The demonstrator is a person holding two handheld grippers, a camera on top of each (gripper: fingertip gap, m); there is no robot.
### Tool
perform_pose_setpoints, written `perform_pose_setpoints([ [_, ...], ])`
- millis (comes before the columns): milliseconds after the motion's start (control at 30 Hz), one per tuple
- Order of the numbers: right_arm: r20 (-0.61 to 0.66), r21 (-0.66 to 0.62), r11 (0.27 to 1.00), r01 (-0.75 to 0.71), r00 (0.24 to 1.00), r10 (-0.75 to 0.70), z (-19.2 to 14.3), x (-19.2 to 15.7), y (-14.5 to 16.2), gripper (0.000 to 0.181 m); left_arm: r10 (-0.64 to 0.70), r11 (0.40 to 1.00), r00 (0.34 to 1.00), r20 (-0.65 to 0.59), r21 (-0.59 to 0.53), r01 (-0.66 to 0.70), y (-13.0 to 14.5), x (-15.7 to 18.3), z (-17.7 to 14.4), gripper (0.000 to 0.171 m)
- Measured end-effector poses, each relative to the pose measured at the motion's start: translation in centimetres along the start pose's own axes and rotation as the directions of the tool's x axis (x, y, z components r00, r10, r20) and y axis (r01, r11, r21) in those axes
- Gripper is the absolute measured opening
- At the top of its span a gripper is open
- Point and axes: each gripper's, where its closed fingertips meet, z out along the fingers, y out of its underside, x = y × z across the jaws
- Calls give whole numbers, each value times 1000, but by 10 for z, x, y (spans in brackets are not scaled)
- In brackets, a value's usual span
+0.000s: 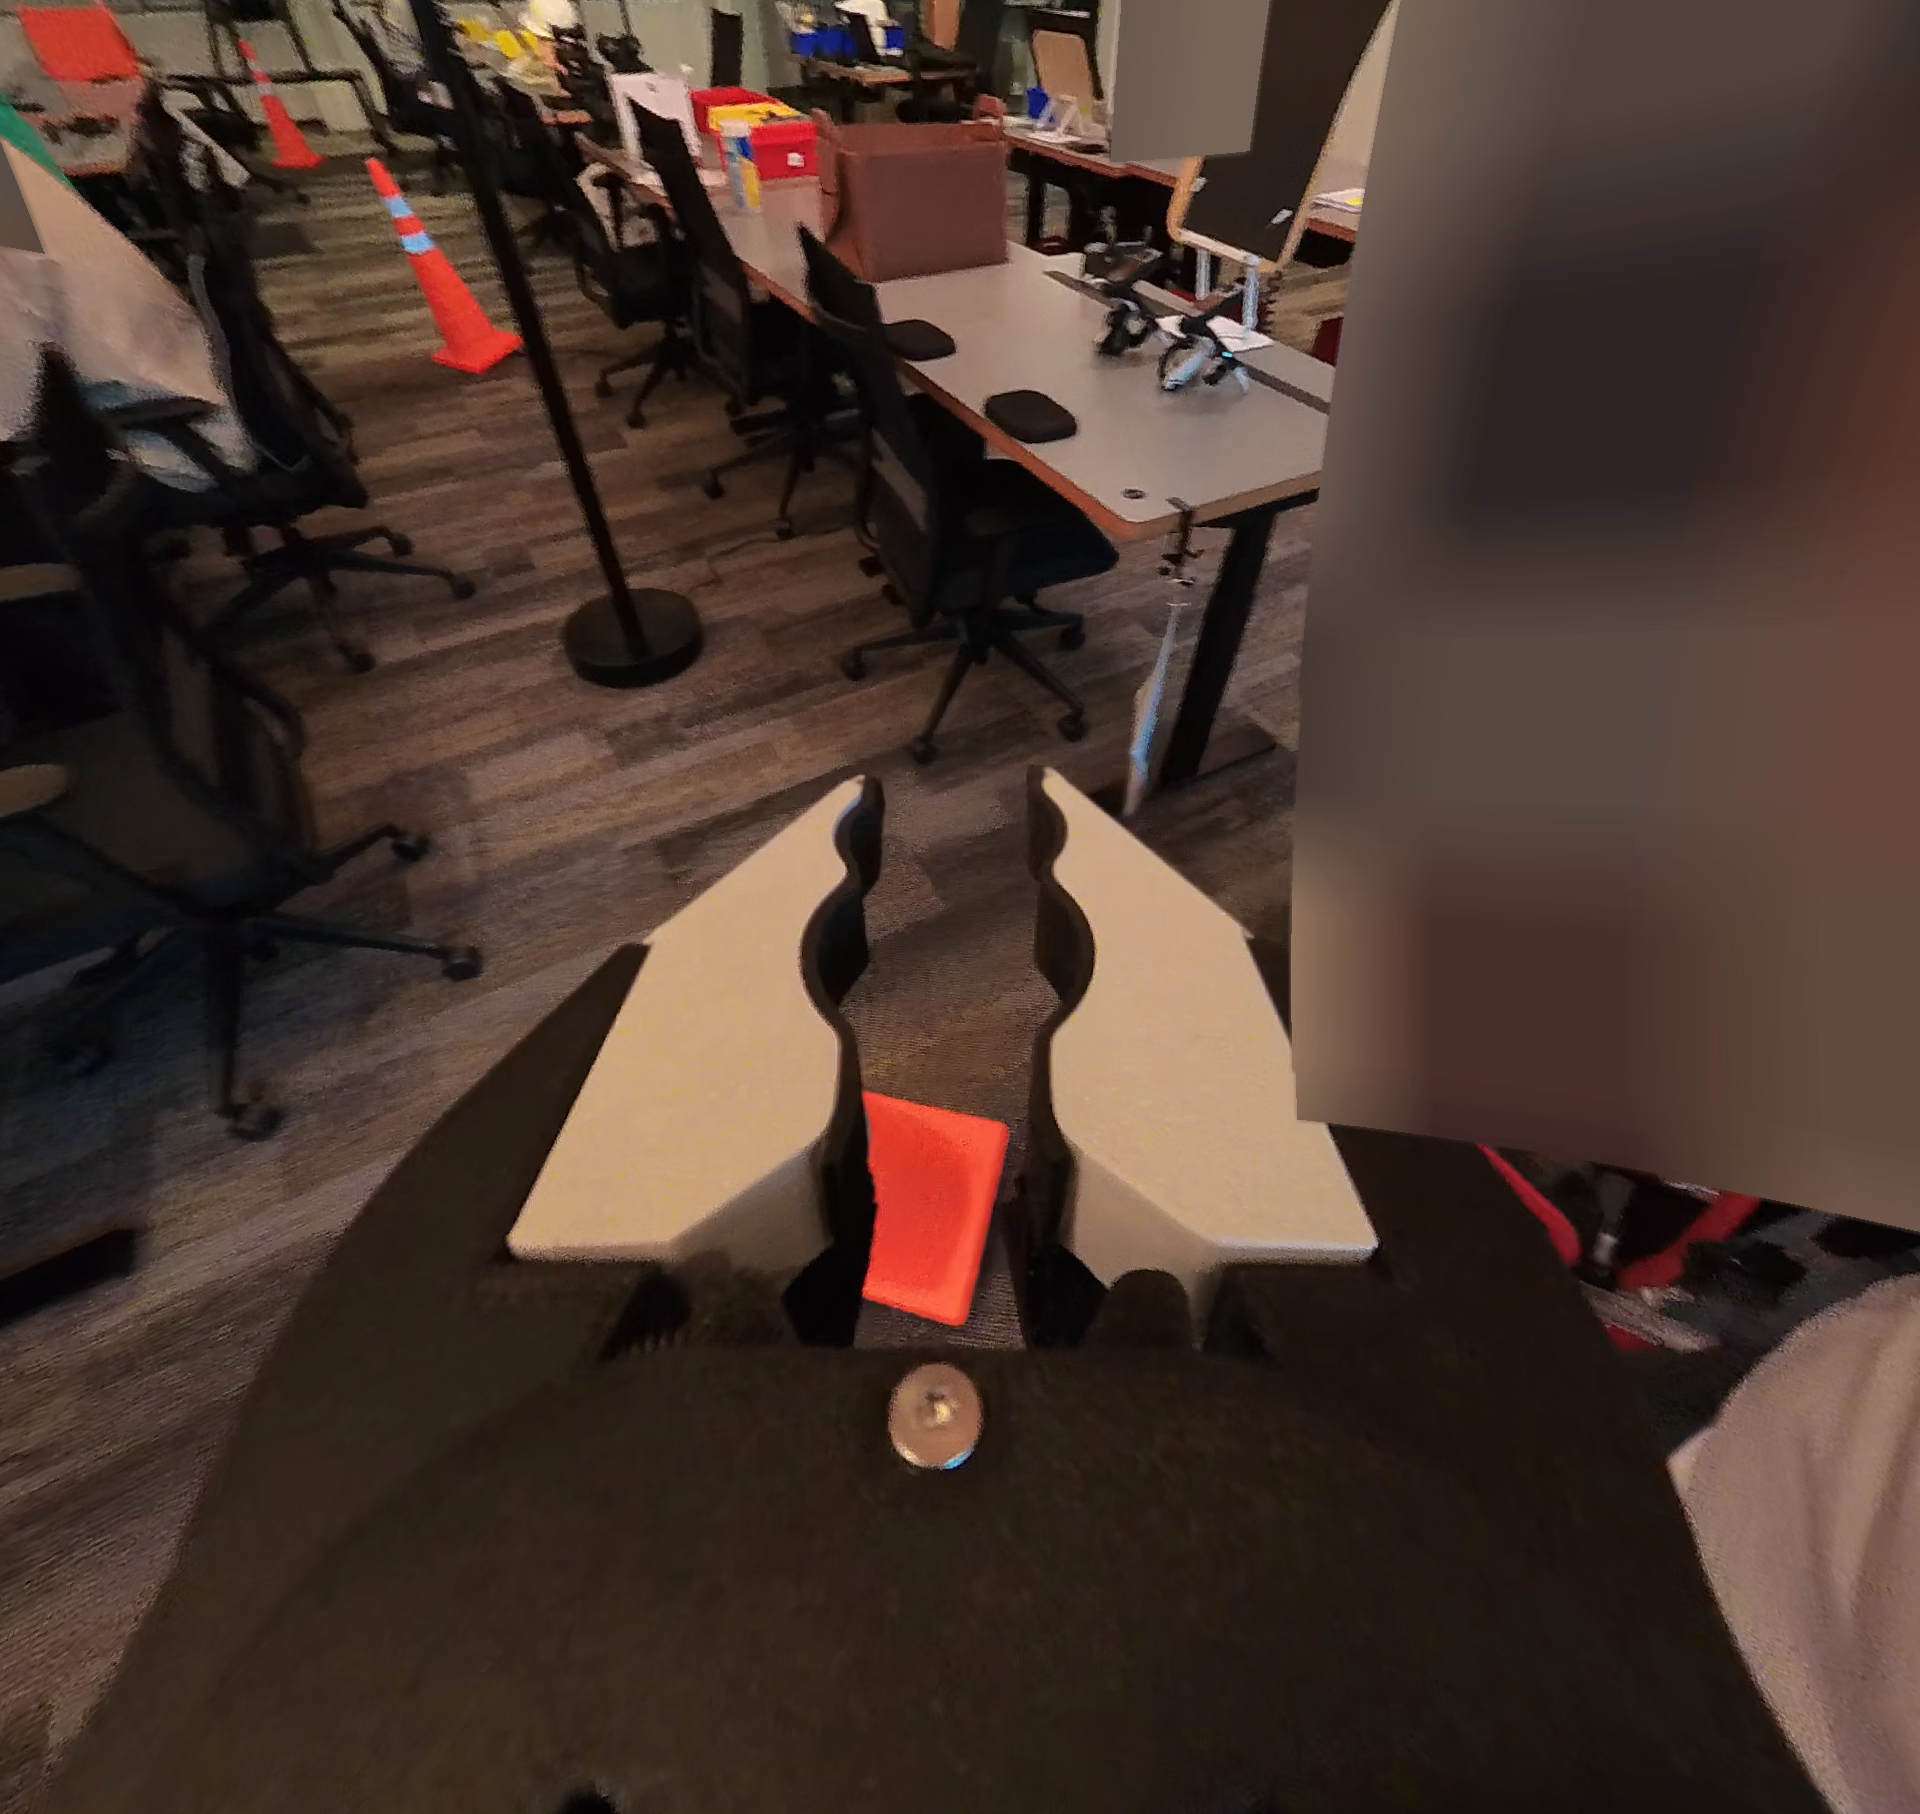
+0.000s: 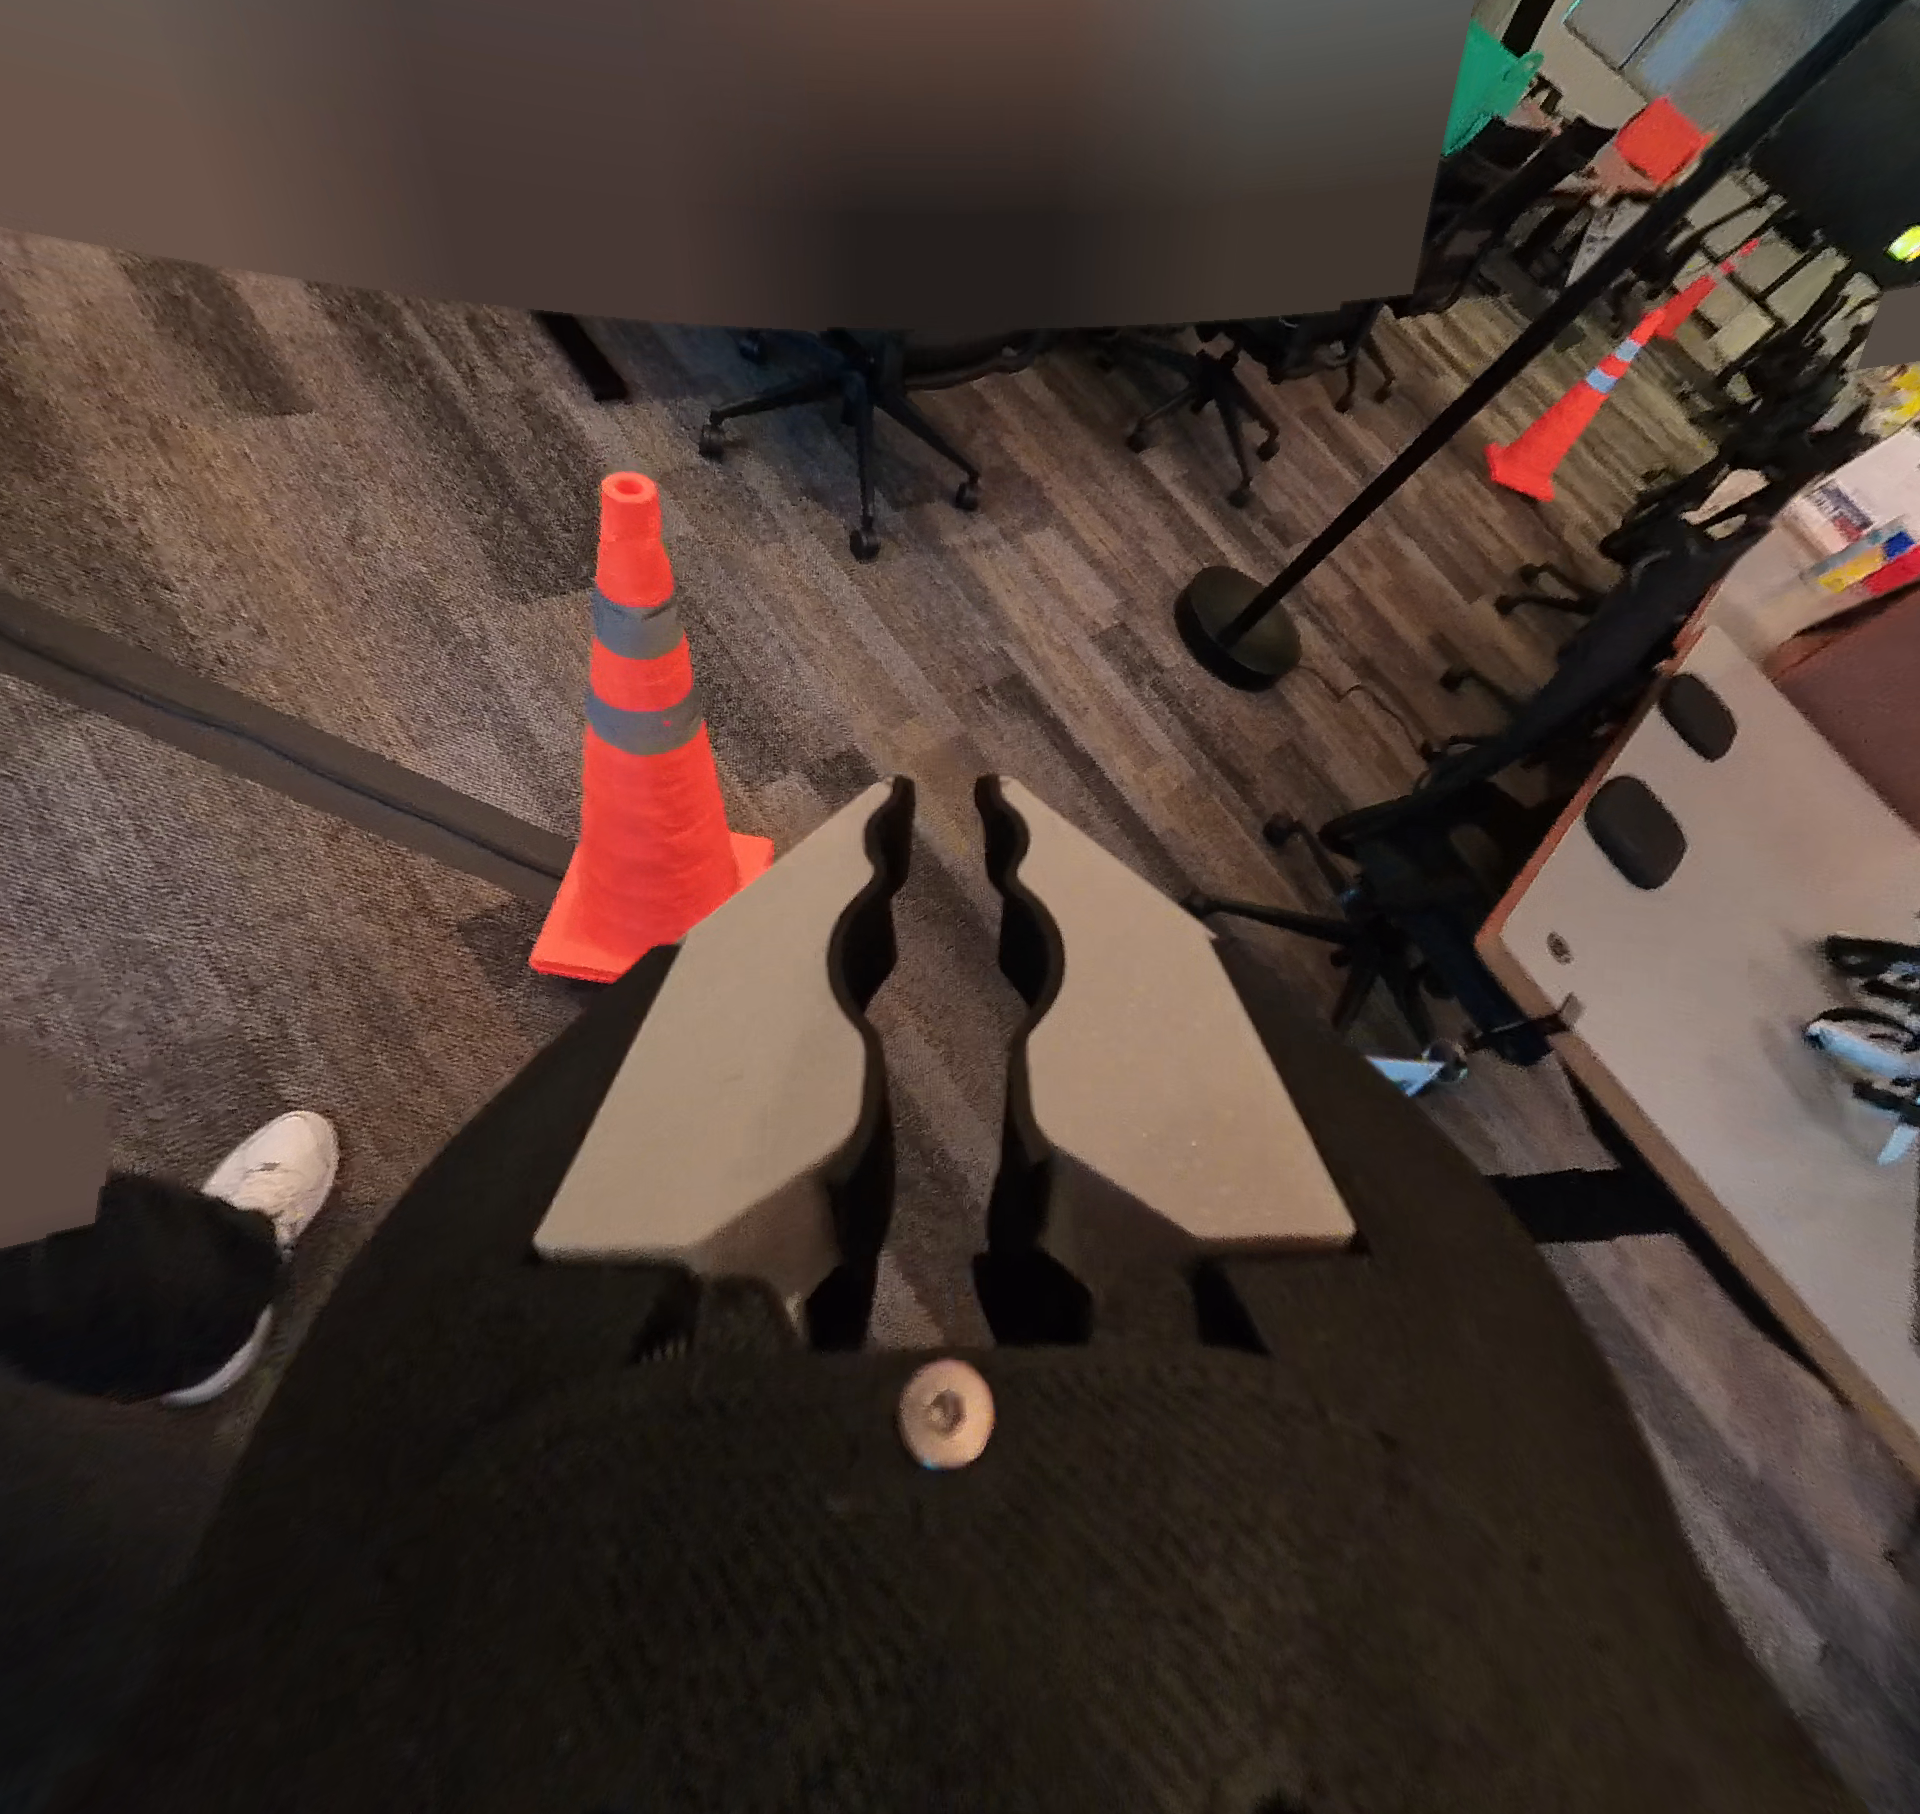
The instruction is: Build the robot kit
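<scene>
Two grippers hang above a carpeted office floor, holding nothing. Left gripper (image 1: pixel 954 788) has its jaws spread, an orange patch (image 1: pixel 930 1205) visible beneath them. Right gripper (image 2: pixel 943 785) has jaws narrowly parted, just beside an orange traffic cone (image 2: pixel 644 756), with a grey surface (image 2: pixel 1704 923) farther right.

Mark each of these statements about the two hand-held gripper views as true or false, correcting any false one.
1. The left hand-held gripper holds a cone. False: its fingers are apart and empty.
2. An orange cone stands upright on the carpet beside the right hand-held gripper. True.
3. The right hand-held gripper is clamped on a chair. False: it grips nothing.
4. A brown box sits on the grey desk. True.
</scene>
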Motion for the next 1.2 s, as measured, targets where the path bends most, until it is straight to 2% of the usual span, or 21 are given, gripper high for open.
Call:
perform_pose_setpoints([
  [167,17,17,1000,16,1000,-16,22,6,-31,12,1,1000,998,57,-8,-1,13,-27,-10,24],
  [367,79,29,999,-15,997,13,44,11,-32,12,-21,999,996,90,-28,24,9,-35,0,25],
  [500,119,43,999,-6,993,0,58,14,-23,12,15,989,990,139,-147,6,10,-31,16,27],
  [633,98,23,1000,-8,995,6,57,42,-7,15,22,960,985,172,-280,28,12,-22,43,29],
  [800,-64,11,995,-102,993,103,16,95,18,22,58,965,998,29,-259,-48,-22,6,106,30],
  [967,-299,-29,974,-224,932,205,-42,120,48,23,154,950,964,-217,-237,-205,-47,31,185,33],
  [1100,-510,-127,942,-310,835,206,-86,103,59,23,219,930,879,-424,-183,-320,-48,40,244,36],
  [1200,-675,-187,888,-420,712,194,-118,65,58,23,243,921,767,-594,-107,-375,-40,50,281,40],
])
